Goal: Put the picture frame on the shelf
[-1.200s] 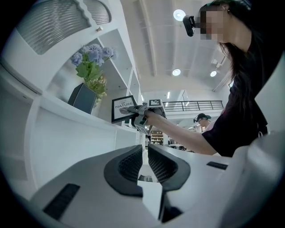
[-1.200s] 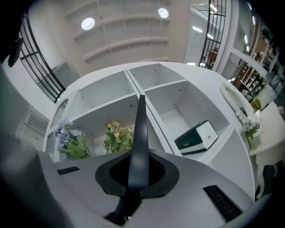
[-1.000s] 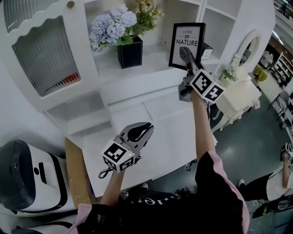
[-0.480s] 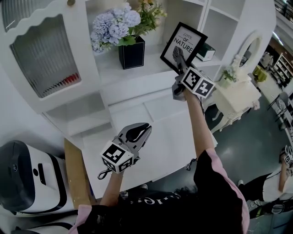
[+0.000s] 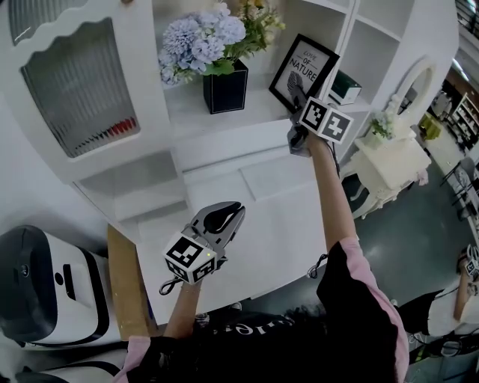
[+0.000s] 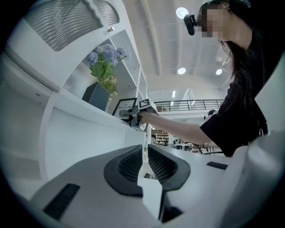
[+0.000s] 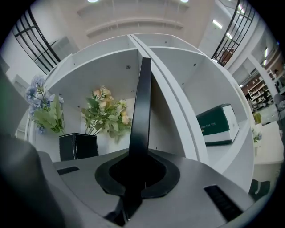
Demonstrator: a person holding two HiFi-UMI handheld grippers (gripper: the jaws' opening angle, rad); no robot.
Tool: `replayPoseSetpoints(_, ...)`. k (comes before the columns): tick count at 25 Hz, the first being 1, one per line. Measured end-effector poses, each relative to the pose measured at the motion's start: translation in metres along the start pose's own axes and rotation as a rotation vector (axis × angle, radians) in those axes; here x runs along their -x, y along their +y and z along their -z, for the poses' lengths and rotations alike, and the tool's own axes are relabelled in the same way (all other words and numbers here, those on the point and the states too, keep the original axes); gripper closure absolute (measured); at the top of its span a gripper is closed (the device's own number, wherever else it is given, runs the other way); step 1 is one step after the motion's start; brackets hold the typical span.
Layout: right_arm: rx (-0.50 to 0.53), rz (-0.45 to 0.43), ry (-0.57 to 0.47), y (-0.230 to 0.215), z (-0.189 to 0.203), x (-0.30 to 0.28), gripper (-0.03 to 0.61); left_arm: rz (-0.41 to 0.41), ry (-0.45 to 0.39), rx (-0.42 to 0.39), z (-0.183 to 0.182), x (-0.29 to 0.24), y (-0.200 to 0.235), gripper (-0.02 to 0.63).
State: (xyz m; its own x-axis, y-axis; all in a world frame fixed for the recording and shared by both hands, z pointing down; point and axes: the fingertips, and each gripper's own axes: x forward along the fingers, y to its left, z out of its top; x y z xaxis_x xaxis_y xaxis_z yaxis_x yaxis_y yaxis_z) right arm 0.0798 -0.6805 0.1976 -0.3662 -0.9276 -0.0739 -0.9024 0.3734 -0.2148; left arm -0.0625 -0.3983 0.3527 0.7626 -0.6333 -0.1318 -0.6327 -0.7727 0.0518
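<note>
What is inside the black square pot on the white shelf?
Pale blue flowers and green leafy stems with cream blossoms rise from the black square pot. Its walls cover the stem bases and any filling.

Black short-sleeved top (image 5: 299, 351); pink band (image 5: 380, 299) along the sleeve hem; pale lettering (image 5: 254, 326) across the chest. Black camera unit (image 6: 190, 24) worn at the head. Left gripper (image 5: 240, 211) and right gripper (image 5: 298, 95): grey moulded housings, rounded jaw shells, dark mesh-textured pads (image 6: 132, 164). Dark rectangular slots (image 6: 62, 201) in the upper housing face. White cube (image 5: 188, 258) at the rear of each housing, one black-and-white square marker per face. Thin dark cord loop (image 5: 169, 286) below the left cube.
</note>
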Motion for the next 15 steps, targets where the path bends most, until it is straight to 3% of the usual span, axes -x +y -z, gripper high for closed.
replayPoseSetpoints(15, 0.012, -0.049, 0.023, 0.001, 0.006, 0.007, 0.518, 0.001, 0.001, 0.024, 0.006, 0.001, 0.002, 0.565)
